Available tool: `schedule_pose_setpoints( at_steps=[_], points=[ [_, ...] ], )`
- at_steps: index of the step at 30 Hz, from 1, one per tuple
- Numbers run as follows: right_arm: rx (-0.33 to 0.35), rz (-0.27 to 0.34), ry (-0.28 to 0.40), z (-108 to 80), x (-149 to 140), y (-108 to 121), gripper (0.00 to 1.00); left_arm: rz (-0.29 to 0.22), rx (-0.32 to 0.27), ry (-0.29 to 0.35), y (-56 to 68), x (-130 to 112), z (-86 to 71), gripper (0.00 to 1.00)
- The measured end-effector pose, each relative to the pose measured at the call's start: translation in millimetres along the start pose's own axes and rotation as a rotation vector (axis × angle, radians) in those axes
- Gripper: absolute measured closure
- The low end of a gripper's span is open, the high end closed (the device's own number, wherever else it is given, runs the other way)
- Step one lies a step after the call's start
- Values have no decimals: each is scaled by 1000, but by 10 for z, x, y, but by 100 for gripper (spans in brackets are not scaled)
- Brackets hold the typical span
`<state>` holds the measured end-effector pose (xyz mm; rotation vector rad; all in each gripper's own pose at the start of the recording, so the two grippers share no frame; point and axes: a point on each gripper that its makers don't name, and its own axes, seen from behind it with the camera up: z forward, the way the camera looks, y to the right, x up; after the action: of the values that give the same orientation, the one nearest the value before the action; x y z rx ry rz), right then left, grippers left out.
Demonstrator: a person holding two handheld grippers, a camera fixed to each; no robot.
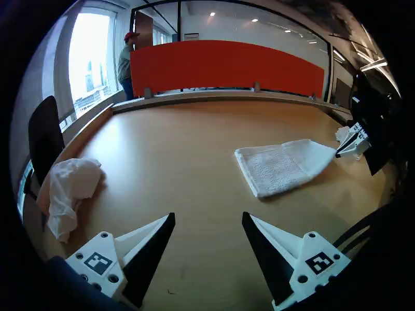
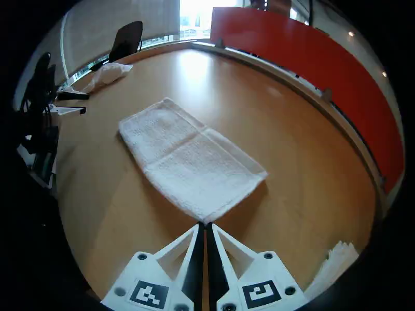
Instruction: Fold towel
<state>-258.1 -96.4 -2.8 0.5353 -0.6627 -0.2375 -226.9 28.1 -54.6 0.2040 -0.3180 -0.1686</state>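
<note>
- The right gripper (image 2: 206,229) has its jaws drawn almost together, leaving only a thin dark slit. The nearest corner of the towel (image 2: 189,158) runs into that slit and is pinched at the tips.
- In the left gripper view the right gripper (image 1: 348,147) shows at the table's right side, where the towel (image 1: 282,166) rises in a point from the wood to its tips.
- The left gripper (image 1: 207,220) has its jaws spread wide, with nothing but bare wood between the two dark fingers. It holds nothing.
- The towel lies well ahead of those open jaws and off to their right, clear of them.
- The towel is white and folded into a rough rectangle. It lies flat on the table (image 2: 290,129) except for the held corner, with a crease across its middle.
- In the right gripper view the towel stretches away from the jaws toward the far left. The left gripper (image 2: 78,102) shows past it at the table's left edge.
- A crumpled white cloth (image 1: 70,186) sits at the left edge of the table (image 1: 181,155), well apart from the towel. In the right gripper view the cloth (image 2: 106,75) lies near the far left corner.
- A red partition (image 1: 228,67) stands along the table's far edge.
- A black chair (image 1: 44,135) stands beside the left edge.
- A person in a red cap (image 1: 125,65) stands behind the partition's left end, by the window.
- A small white stack (image 2: 337,259), too blurred to identify, sits at the near right edge.
</note>
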Motion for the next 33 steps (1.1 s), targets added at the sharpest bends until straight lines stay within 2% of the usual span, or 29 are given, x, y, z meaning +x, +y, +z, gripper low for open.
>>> schedule_pose_setpoints(
  at_steps=[21, 27, 33],
  points=[
    [-33, -56, 78, -381, 437, 73, 97, 7, -1, -5, -15, 6, -22, 4],
    [-31, -68, 91, -399, 552, 80, 97, 7, -3, -6, -8, 5, -17, 4],
    [-7, -107, 111, -378, 757, -16, 97, 8, 0, -7, -26, 4, -35, 4]
  ],
)
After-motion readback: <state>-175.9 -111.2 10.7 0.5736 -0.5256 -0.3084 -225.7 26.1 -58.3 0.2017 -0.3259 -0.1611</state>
